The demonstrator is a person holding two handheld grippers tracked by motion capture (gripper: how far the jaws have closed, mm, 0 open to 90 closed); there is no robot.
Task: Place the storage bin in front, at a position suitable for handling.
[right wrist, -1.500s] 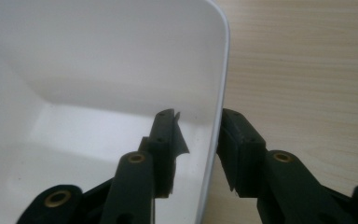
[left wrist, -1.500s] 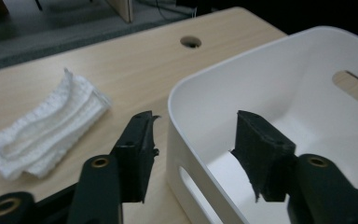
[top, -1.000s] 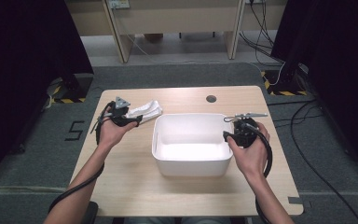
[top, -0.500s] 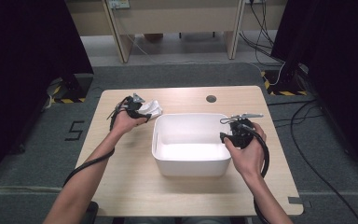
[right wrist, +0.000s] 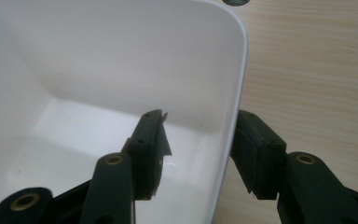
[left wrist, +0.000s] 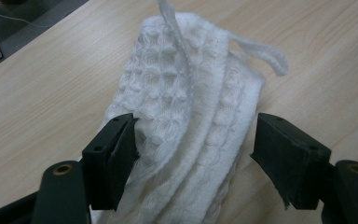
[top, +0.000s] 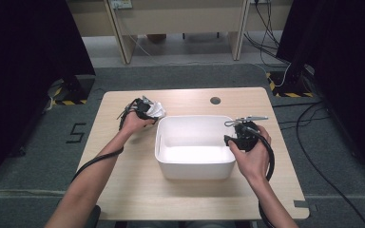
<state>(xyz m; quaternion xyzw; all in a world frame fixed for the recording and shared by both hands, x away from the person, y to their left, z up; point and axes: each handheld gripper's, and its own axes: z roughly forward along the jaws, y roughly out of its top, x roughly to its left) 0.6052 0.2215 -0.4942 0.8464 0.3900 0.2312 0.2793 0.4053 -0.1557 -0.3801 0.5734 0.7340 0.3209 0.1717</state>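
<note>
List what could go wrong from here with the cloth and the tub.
1. The left gripper has its jaws open around the bunched white cloth; closing may catch only some folds, so it could slip out.
2. The right gripper straddles the white tub's wall with a visible gap; a nudge could shift the tub.

A dark "5" is marked on the grey floor (top: 38, 156) left of the table.

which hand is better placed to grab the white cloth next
Left. The left gripper already has its open jaws on either side of the folded white cloth on the table. The right gripper is at the white tub, its jaws straddling the wall.
</note>
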